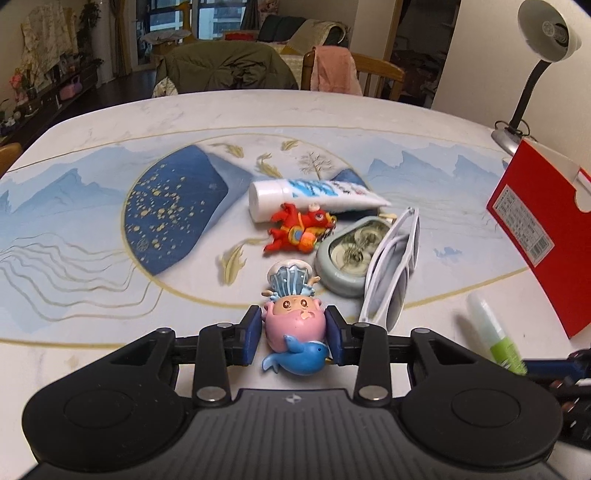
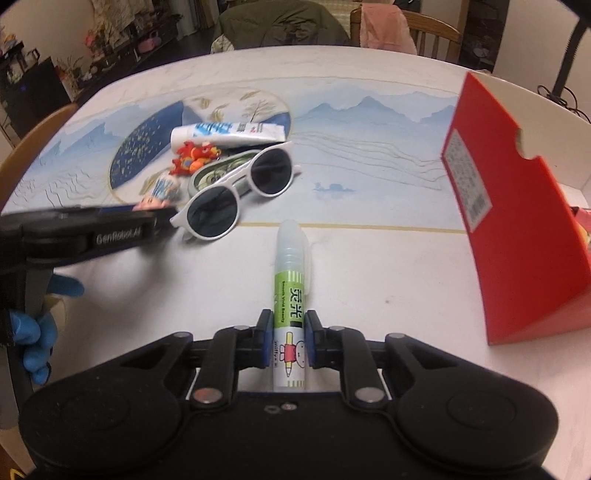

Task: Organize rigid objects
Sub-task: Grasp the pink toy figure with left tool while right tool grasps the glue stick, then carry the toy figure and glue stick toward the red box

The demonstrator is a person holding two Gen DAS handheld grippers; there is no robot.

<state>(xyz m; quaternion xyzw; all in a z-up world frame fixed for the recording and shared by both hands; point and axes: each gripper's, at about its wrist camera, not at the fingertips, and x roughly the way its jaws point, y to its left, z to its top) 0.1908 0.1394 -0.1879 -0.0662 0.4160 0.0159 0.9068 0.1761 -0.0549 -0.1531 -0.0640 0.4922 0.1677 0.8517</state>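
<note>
glue stick [image 2: 290,295], green label with a clear cap, sits clamped between the closed blue pads of the right gripper [image 2: 289,339], cap pointing away over the table [image 2: 369,258]. its label shows chinese characters, small english print too blurred to read surely, and a cartoon rabbit. only the right wrist view shows this grip; the left view catches just the stick's cap end. the left gripper [image 1: 293,334] is closed on a pink figurine [image 1: 295,325] riding a blue dolphin, pads pressed to its sides, seen clearly only in the left view. from the right view its arm reads "genrobot.ai", held by a blue-gloved hand [image 2: 37,332]. beyond lie white sunglasses [image 2: 240,188], a round grey tin [image 1: 345,258], a red dragon toy [image 1: 301,230] and a white tube [image 1: 314,197], clustered together. an open red box [image 2: 524,236] stands to the right. the tabletop bears blue mountain artwork. chairs draped with clothing and a desk lamp [image 1: 546,33] stand behind.
</note>
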